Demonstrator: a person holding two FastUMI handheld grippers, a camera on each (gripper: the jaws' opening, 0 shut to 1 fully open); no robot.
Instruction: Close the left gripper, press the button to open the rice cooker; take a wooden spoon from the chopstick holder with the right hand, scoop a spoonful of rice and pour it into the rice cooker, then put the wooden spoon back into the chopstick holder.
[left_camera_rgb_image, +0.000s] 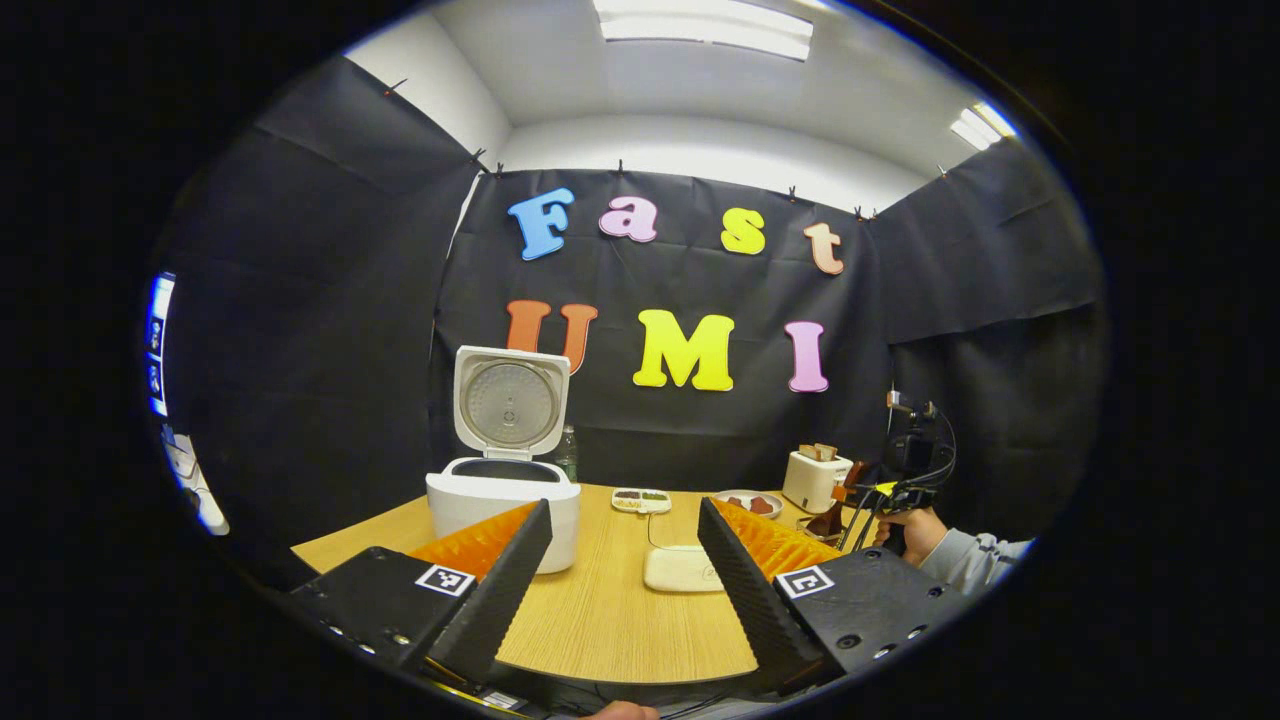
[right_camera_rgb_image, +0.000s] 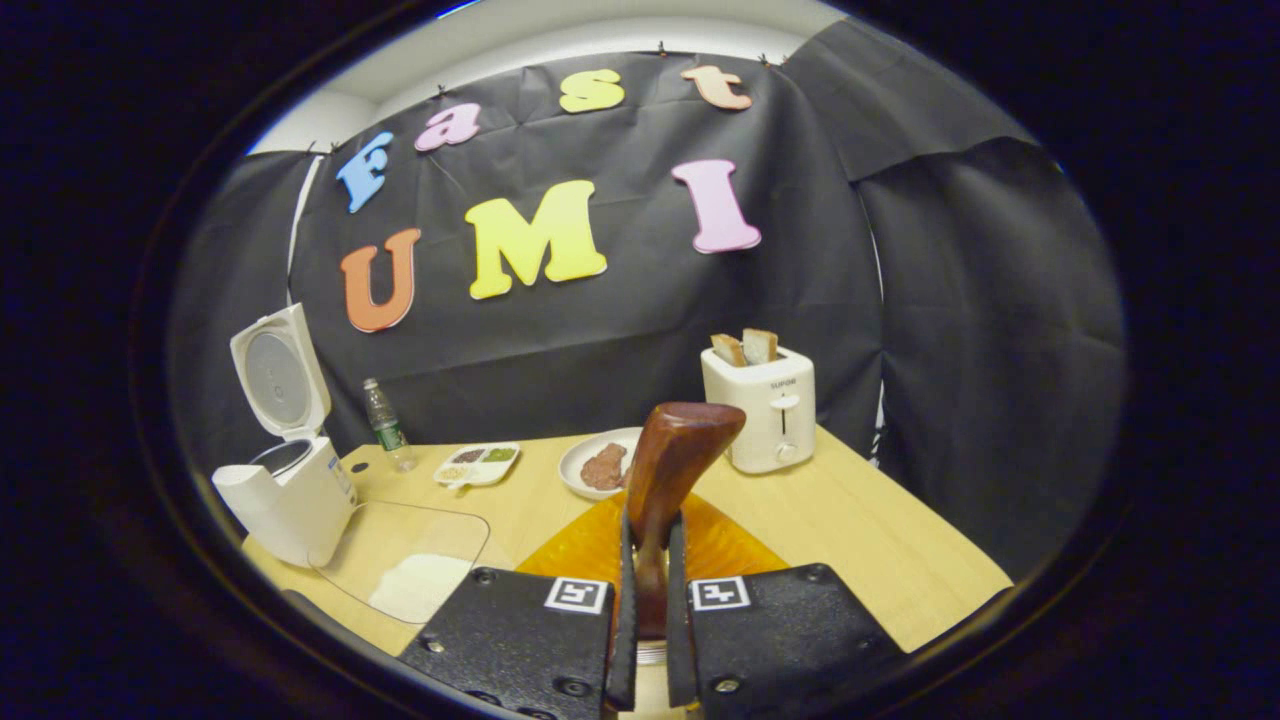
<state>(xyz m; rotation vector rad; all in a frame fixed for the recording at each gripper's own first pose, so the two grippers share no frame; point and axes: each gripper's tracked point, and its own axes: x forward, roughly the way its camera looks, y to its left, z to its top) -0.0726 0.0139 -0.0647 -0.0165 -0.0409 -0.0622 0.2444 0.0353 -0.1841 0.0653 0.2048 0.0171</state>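
Above table (right_camera_rgb_image: 880, 540): R gripper (right_camera_rgb_image: 648, 600) (upright spoon (right_camera_rgb_image: 670, 470))

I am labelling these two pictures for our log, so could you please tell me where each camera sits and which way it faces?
Left gripper view: rides on the left hand-held gripper, fingers apart, facing across the wooden table to the open rice cooker; a person's hand with the other hand-held gripper shows at the right.
Right gripper view: rides on the right hand-held gripper, shut on the wooden spoon, facing the toaster.
Shared: rice cooker, toaster, table, sectioned dish, plate.
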